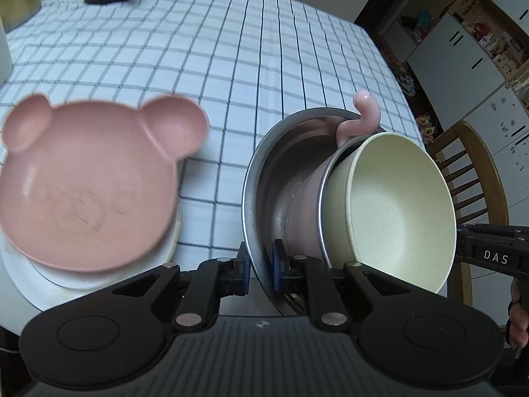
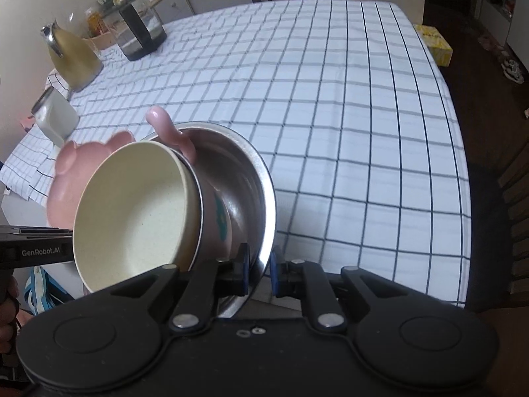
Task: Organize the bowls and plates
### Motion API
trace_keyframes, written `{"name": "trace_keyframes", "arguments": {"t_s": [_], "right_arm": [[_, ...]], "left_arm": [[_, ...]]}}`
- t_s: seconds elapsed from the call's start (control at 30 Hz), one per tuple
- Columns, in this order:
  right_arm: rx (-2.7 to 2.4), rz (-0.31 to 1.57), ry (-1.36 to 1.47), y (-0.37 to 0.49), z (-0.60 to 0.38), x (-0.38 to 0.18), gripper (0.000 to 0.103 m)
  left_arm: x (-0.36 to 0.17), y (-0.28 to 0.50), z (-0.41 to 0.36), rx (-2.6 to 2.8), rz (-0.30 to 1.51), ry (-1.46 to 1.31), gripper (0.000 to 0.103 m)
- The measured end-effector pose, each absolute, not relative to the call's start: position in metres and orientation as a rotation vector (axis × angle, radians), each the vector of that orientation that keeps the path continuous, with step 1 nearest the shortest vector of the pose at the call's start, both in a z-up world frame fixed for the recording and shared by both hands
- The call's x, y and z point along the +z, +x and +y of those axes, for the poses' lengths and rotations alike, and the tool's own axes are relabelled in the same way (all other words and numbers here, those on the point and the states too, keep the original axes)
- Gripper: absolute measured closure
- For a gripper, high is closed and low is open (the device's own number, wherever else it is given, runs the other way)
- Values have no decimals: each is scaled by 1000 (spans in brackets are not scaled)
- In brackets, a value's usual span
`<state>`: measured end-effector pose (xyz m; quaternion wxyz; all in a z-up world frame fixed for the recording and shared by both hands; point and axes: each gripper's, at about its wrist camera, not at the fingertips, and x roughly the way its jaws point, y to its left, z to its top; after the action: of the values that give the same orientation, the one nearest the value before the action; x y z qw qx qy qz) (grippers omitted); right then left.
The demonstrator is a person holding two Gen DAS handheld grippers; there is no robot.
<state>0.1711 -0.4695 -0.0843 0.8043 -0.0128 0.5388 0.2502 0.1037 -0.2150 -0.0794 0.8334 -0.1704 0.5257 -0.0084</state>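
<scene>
Both grippers clamped, one from each side.
The left gripper (image 1: 260, 269) and right gripper (image 2: 259, 273) each pinch the steel bowl (image 1: 264, 178) rim between blue-padded fingers (image 1: 277, 264).

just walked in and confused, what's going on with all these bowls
A person with a gripper in each hand is holding a steel bowl by its rim, the left gripper and right gripper both clamped on it. Nested inside are a pink cup and a cream bowl. A pink bear-shaped plate sits on white plates nearby.

Open checked tablecloth (image 2: 347, 115) lies ahead and right; kettle (image 2: 71, 56), jar (image 2: 140, 29) and cup (image 2: 56, 119) crowd far-left edge.
</scene>
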Motion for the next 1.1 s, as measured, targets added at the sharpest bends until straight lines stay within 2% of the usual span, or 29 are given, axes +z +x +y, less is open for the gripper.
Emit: {"name": "trace_keyframes", "arguments": {"t_s": [0.3, 0.57, 0.83, 1.1], "right_arm": [[553, 1093, -31, 168, -411, -44, 91], [578, 1065, -26, 165, -339, -40, 90], [577, 1084, -17, 163, -273, -58, 91], [536, 1125, -19, 161, -242, -85, 90]], "left_arm": [[-43, 98, -144, -14, 1068, -347, 91], [-33, 90, -75, 22, 1049, -323, 91], [-55, 82, -20, 37, 1075, -315, 91], [-82, 85, 1, 9, 1114, -322, 91]]}}
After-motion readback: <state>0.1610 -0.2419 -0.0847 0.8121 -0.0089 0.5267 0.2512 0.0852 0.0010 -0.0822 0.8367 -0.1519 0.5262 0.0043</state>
